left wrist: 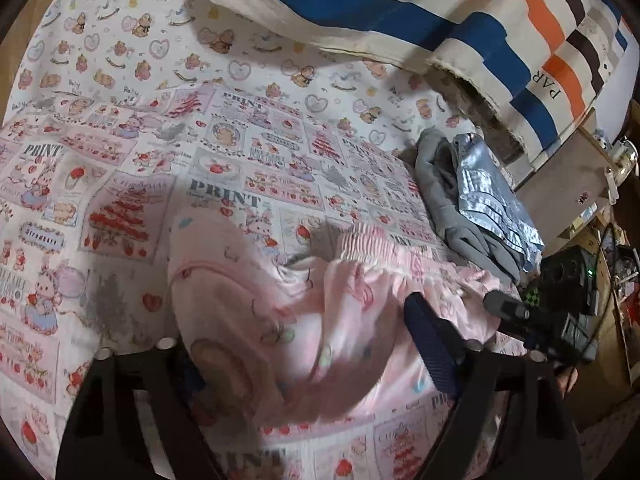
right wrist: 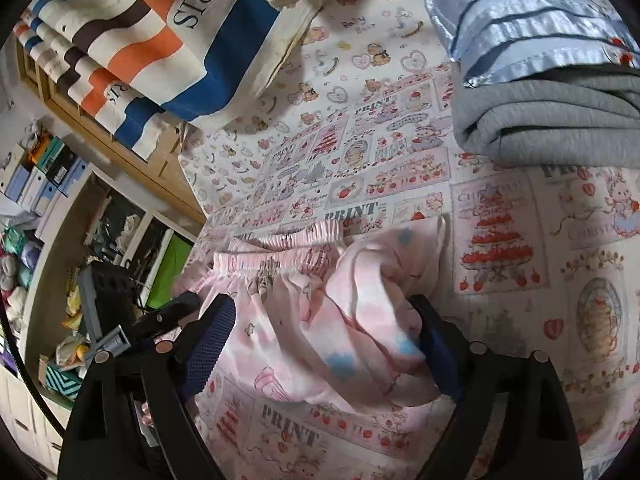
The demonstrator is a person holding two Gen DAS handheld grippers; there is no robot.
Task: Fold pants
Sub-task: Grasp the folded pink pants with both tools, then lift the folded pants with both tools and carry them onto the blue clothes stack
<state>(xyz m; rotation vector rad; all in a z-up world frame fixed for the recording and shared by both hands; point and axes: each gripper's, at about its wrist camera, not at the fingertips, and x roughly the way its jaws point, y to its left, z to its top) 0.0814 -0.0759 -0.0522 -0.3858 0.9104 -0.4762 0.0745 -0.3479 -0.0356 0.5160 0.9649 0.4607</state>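
Printed bedsheet (right wrist: pixel 500 248) carries everything: striped PARIS blanket (right wrist: pixel 168 40) at the far edge, folded grey and blue satin clothes (right wrist: pixel 552 120) in a stack at the side edge, and the pink pajama pants (right wrist: pixel 320 320) bunched near the front edge, between my jaws. My left gripper (left wrist: pixel 304 356) looks spread around a pant leg, its other finger hidden by cloth; my right gripper (right wrist: pixel 324 344) is spread wide over the crumpled middle, not pinching. Light, soft, floppy cloth, so I'd grab at the elastic waistband (right wrist: pixel 280 268) and the cuffs.

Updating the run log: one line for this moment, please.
step: mid-fold | pink pants bunched on bedsheet | left gripper open | right gripper open, straddling fabric
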